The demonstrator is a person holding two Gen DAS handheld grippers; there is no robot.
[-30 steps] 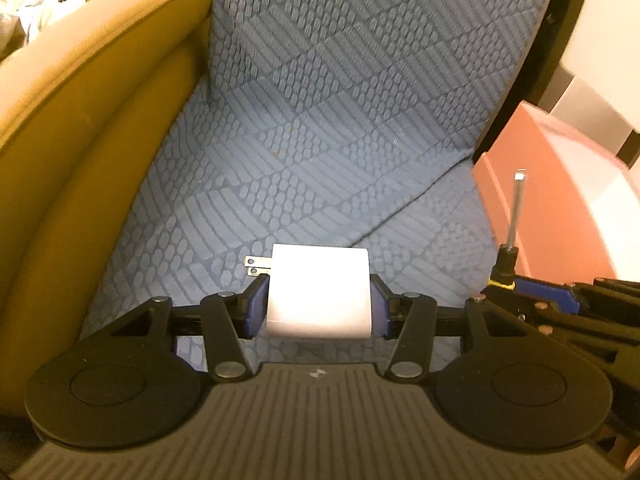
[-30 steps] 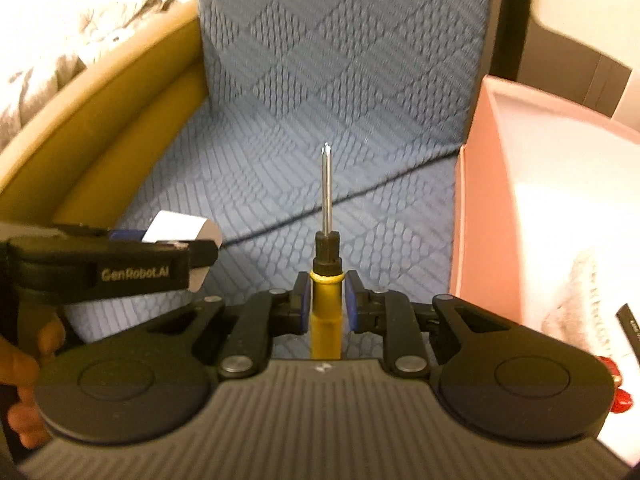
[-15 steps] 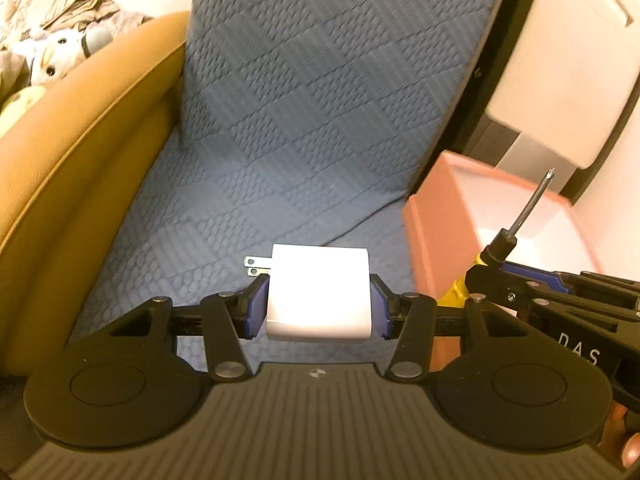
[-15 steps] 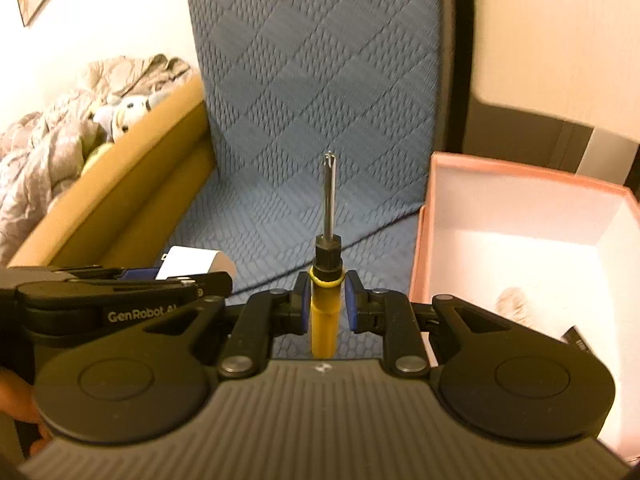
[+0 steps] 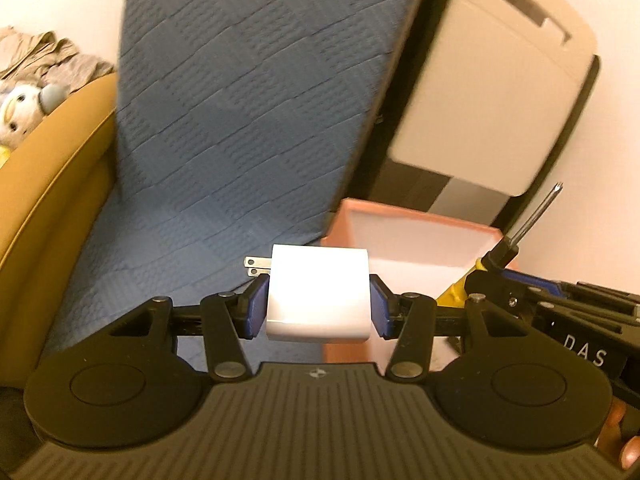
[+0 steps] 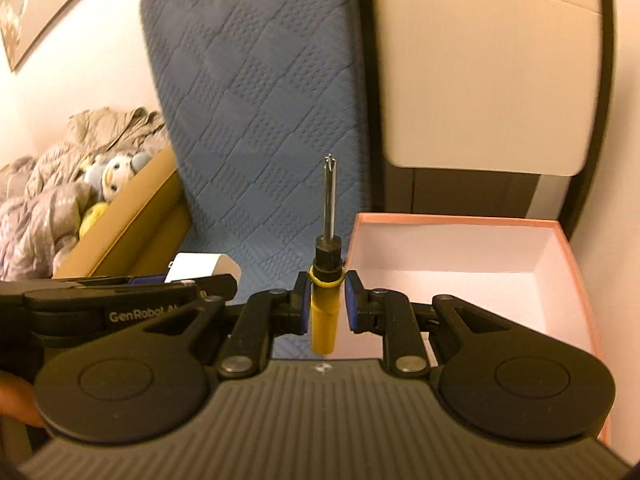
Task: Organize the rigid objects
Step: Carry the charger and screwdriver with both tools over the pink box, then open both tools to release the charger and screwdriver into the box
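Claws (image 5: 318,306) around half-hidden charger (image 5: 318,292), screwdriver (image 6: 326,276)

You can read two markings. In your right wrist view, "GenRobot.A" stands in pale letters on the black side of the left tool (image 6: 188,276), at the near left; its last characters are cut off. In your left wrist view, "DAS" stands on the black body of the right tool (image 5: 492,268), near right.

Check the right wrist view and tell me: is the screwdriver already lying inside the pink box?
No, the screwdriver is clamped upright in the right gripper, beside the pink box.
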